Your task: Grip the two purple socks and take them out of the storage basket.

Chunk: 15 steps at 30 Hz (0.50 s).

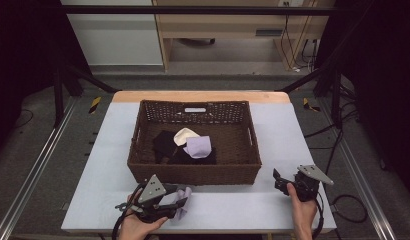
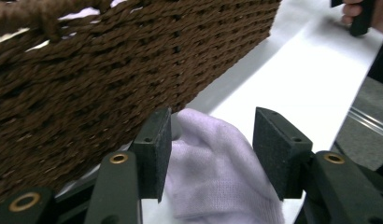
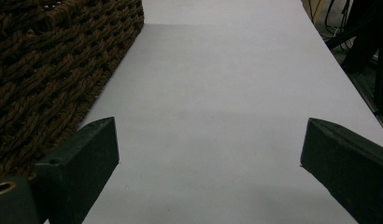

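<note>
Nearest the high view's camera, we see two hands at the near edge of the counter (image 1: 253,200), each holding a gripper. From largest to smallest, the scene reads as follows.

1. We identify the counter as a white-covered surface that carries everything else.

2. We find the brown wicker basket (image 1: 193,172) standing at the counter's middle. It contains a black cloth (image 1: 164,142), a lavender cloth (image 1: 199,146) and a cream cloth (image 1: 185,135), which lie touching one another on its floor.

3. We locate the left gripper (image 1: 179,202) just beside the basket's near wall. In the left gripper view its jaws stand partly spread around a pale lavender sock (image 2: 213,172); one pad touches the fabric, while a small gap shows at the other. The sock lies on the counter, close against the basket's woven wall (image 2: 110,74).

4. We locate the right gripper (image 1: 278,181) near the basket's right front corner, well apart from the left one. In the right gripper view its jaws are spread wide over bare counter, with nothing between them and the basket's wall at their left.
</note>
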Motion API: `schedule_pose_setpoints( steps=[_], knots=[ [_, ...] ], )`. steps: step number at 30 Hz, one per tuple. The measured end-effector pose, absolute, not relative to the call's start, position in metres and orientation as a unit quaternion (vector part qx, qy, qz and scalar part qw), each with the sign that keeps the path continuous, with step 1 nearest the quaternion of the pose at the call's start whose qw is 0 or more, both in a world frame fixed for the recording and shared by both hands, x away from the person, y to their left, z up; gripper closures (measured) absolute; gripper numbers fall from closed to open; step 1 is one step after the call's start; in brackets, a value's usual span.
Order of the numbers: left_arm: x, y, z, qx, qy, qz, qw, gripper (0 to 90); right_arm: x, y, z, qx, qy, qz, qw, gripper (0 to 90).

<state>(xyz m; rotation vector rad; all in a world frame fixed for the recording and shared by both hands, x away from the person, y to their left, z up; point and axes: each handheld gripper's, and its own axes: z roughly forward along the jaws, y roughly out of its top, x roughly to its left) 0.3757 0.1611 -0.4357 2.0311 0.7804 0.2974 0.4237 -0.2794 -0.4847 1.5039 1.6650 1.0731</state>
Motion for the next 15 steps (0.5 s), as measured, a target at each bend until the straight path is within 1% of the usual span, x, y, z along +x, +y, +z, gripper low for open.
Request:
schedule_pose_setpoints(
  steps=[6,15],
  knots=[
    [0.374,0.160,-0.425,0.817,0.309,0.129,0.470,47.5,0.424,-0.279,-0.485,0.574,0.633,0.409,0.321,4.8],
    [0.384,0.172,-0.387,0.791,0.303,0.169,0.504,50.2,0.424,-0.279,-0.485,0.575,0.633,0.408,0.321,4.7]
  ],
)
